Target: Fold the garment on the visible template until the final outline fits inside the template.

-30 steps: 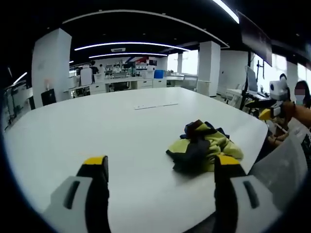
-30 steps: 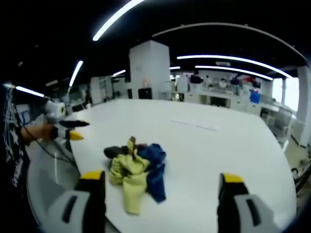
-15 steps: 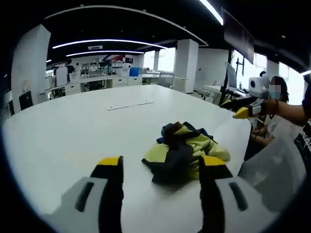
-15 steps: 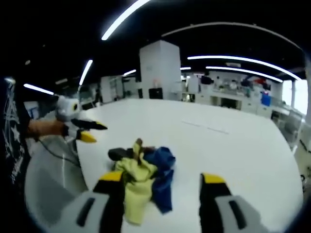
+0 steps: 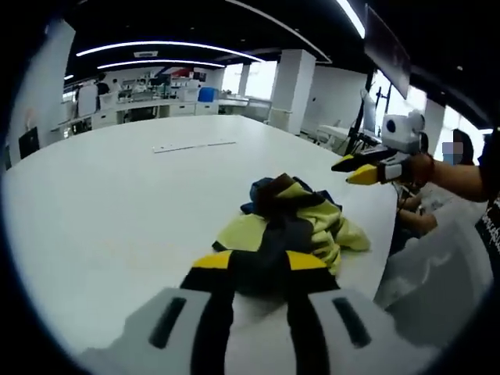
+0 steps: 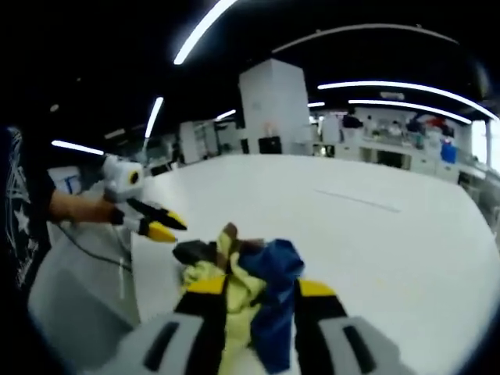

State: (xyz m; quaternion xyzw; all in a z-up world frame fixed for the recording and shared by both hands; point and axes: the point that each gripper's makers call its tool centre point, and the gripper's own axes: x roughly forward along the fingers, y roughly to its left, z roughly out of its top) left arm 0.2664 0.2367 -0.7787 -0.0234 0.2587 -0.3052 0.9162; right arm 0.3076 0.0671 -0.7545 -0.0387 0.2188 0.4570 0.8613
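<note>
crumpled garment (image 5: 293, 226) lies between both narrowed pairs of jaws; left gripper (image 5: 262, 262), right gripper (image 6: 260, 287); grip unclear

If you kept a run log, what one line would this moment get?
garment: crumpled heap, unfolded | left gripper: fingers shut on garment | right gripper: fingers shut on garment | table: white
</note>
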